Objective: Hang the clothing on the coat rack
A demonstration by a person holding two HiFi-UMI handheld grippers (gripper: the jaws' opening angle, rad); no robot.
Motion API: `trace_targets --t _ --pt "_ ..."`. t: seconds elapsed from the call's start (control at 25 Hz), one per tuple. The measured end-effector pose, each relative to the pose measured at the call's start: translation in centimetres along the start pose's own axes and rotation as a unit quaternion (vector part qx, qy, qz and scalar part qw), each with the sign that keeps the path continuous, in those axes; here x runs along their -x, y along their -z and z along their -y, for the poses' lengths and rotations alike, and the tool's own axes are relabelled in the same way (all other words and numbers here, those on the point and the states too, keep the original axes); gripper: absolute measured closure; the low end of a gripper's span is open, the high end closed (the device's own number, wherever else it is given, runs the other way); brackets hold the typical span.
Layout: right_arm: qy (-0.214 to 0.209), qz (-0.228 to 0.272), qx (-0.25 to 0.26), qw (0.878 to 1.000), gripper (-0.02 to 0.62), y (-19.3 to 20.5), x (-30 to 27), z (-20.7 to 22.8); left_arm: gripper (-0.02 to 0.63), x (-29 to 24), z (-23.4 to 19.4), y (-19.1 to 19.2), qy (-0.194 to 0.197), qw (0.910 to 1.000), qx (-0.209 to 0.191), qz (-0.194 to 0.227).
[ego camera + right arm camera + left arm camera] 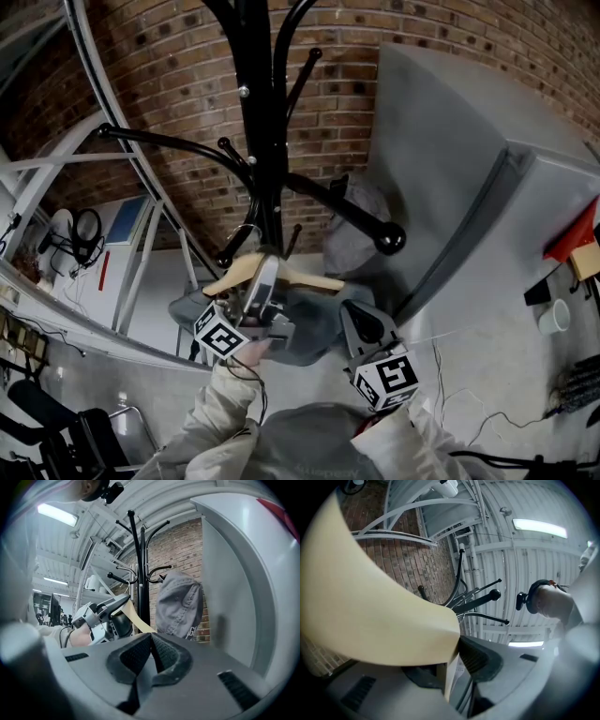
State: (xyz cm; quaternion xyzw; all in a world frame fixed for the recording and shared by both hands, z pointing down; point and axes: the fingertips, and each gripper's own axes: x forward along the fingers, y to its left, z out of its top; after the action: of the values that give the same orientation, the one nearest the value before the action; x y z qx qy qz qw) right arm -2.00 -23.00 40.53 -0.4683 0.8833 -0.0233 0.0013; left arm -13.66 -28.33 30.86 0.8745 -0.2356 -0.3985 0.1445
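One grey garment (314, 326), draped on one wooden hanger (314, 279), is raised to the one black coat rack (256, 112) but is judged not yet hung. The hanger sits beside the central pole, below the upper curved pegs. Its wire hook lies close to a lower peg, though no view shows whether it bears on that peg. The left gripper (262, 289) carries the load, its jaws clamped across the hanger's wooden body, which fills most of the left gripper view. The right gripper (152, 651) holds nothing: its jaws are pressed together with no cloth between them, and it sits just right of the garment, below a knobbed peg. Remaining work, as judged: seat the hook over a peg, release the hanger, and let the garment fall free. Count: two grippers; one rack with several pegs; one hanger; one garment on it; one grey cap (180, 604), already hanging from the rack on its right side, next to a grey panel (450, 141).
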Motion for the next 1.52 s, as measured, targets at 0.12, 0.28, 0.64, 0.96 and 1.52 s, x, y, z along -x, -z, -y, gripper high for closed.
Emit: trace_targets --t 0.12,0.28,0.64,0.96,1.52 --pt "-0.005 -0.002 -0.002 1.0 0.571 0.2 0.4 0.5 0.506 0.0 0.0 0.1 -0.007 0.9999 -0.004 0.006" --pt "-0.016 -0.006 -0.005 1.0 0.571 0.6 1.0 0.7 0.505 0.1 0.1 0.1 -0.021 0.9996 -0.01 0.014" --pt "-0.037 -0.015 -0.019 0.999 0.571 1.3 2.2 2.0 0.495 0.3 -0.2 0.9 -0.063 0.9975 -0.021 0.024" --pt "-0.038 -0.028 -0.032 0.998 0.571 2.9 3.9 0.8 0.485 3.3 -0.6 2.1 -0.1 0.9948 -0.015 0.013" --pt "-0.043 -0.028 -0.035 0.998 0.571 3.8 4.9 -7.8 0.583 13.0 4.3 3.1 -0.169 0.9597 -0.185 -0.127"
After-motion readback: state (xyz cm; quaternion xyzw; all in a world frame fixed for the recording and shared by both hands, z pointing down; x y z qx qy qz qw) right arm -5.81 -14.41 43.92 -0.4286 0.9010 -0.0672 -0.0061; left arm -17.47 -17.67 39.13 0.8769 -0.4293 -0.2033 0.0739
